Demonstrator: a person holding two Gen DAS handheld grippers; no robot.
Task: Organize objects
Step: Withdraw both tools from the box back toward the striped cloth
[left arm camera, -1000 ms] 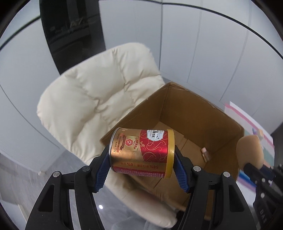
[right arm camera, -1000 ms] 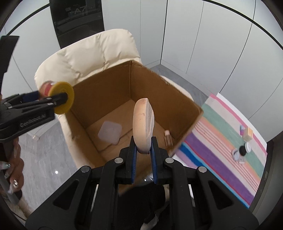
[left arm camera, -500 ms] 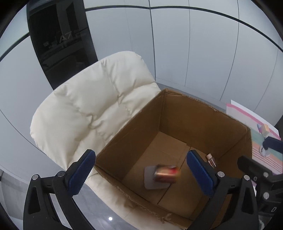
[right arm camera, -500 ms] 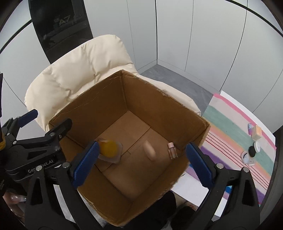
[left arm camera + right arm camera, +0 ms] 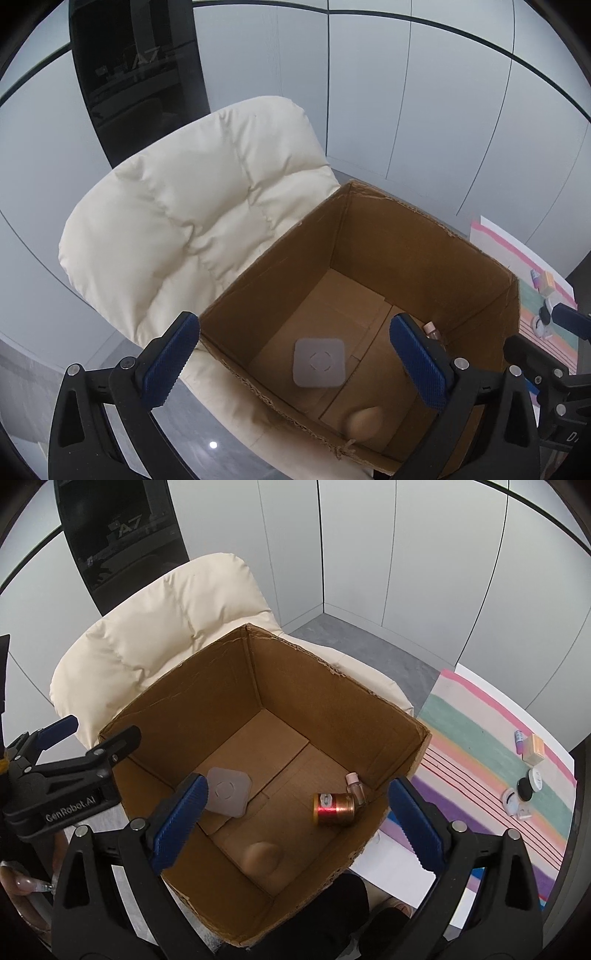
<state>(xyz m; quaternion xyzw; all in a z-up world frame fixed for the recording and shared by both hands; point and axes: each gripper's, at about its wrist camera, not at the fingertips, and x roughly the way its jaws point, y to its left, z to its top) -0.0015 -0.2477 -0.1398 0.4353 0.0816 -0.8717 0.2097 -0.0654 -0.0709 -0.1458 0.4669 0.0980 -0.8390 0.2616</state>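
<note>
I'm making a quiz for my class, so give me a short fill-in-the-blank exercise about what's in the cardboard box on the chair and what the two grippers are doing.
1. The red and gold can lies on its ____ on the floor of the cardboard box.
2. The box rests on a cream ____.
3. The left gripper and the right gripper both hold ____.
4. The small clear bottle beside the can has a ____ cap.

Missing words: side; chair; nothing; pink

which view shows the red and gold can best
The right wrist view: the red and gold can lies on its side on the floor of the cardboard box, beside a small bottle, fully visible. In the left wrist view the can does not show at all.
</note>
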